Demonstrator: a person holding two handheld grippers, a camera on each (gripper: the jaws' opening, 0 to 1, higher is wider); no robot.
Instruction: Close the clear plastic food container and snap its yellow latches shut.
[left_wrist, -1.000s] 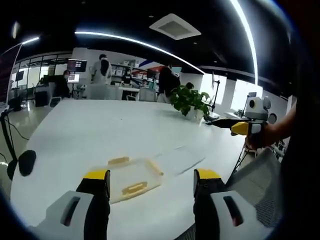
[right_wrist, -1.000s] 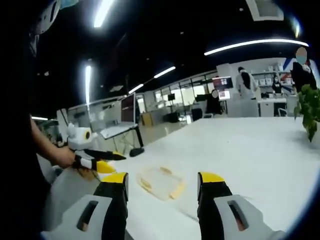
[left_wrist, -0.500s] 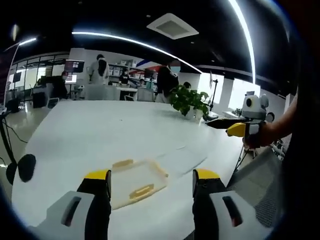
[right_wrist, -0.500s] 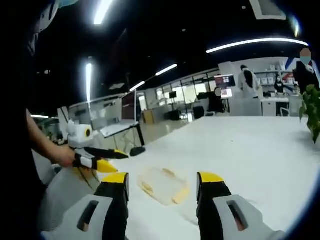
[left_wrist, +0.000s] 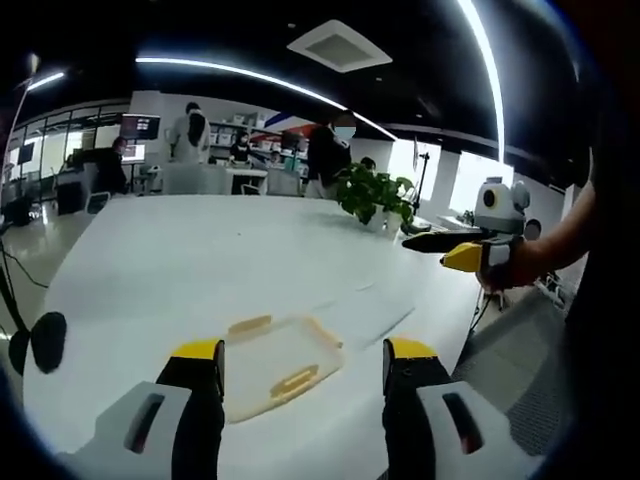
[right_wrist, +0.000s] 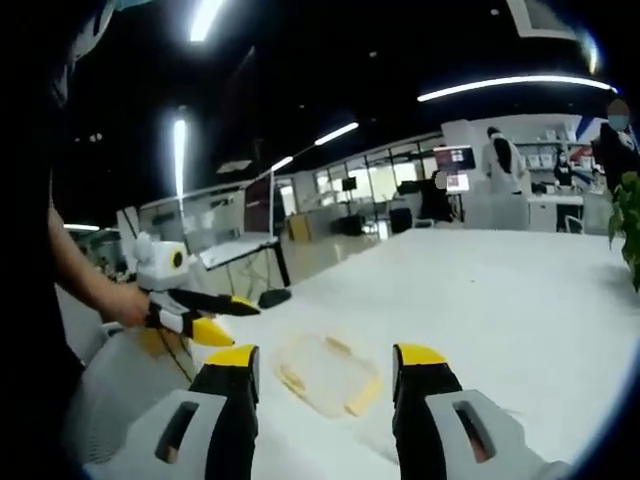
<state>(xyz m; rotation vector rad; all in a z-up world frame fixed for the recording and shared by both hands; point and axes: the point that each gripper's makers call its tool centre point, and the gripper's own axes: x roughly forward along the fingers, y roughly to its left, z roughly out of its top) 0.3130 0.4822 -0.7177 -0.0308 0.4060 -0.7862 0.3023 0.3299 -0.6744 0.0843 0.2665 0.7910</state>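
A clear plastic food container (left_wrist: 278, 358) with yellow latches (left_wrist: 295, 380) lies flat on the white table (left_wrist: 200, 260), just beyond my left gripper (left_wrist: 300, 358), which is open and empty. In the right gripper view the same container (right_wrist: 325, 372) lies between and past the jaws of my right gripper (right_wrist: 322, 362), also open and empty. The right gripper (left_wrist: 455, 250) shows at the right of the left gripper view, held by a hand. The left gripper (right_wrist: 200, 315) shows at the left of the right gripper view. Whether the lid sits fully down I cannot tell.
A potted green plant (left_wrist: 375, 195) stands at the table's far edge. People stand by desks in the background (left_wrist: 195, 140). A black round object (left_wrist: 45, 340) hangs beside the table's left edge. A grey mesh surface (right_wrist: 120, 400) lies at the near table edge.
Both views have drifted slightly closer to the container, which sits a bit nearer the jaws. The container itself has not moved on the table.
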